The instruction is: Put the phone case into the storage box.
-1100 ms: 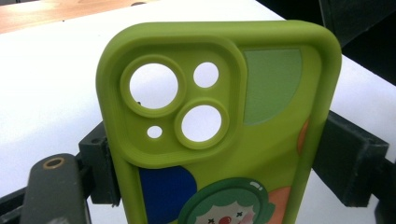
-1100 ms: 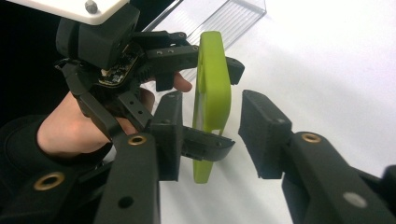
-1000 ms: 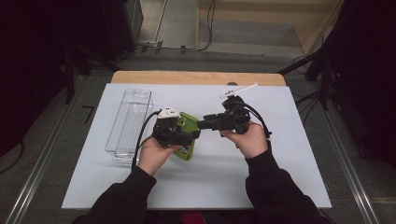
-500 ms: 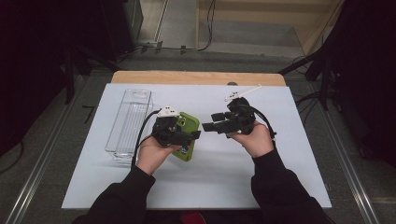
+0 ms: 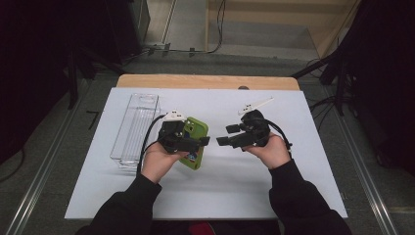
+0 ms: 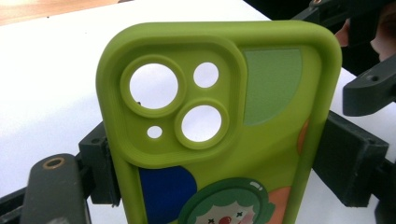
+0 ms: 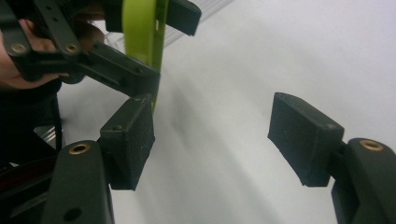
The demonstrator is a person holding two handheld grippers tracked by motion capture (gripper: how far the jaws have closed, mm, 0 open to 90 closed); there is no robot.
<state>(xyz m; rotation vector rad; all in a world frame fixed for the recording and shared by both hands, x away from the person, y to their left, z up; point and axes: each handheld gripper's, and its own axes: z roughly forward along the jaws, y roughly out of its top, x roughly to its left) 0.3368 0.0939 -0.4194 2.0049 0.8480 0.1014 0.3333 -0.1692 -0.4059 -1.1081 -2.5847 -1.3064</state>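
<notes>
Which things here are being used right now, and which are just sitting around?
In use:
green phone case
left gripper, clamped on the case
right gripper, jaws just opened, nothing between them

Just lying about:
clear plastic tray
white mat

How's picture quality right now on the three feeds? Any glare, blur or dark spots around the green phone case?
High view: evenly lit white table, dark surroundings, green phone case small but legible. Left gripper view: case sharp, white table blown out through its camera holes. Right gripper view: right gripper pads in focus, case edge and left gripper softer, with a soft shadow below.
</notes>
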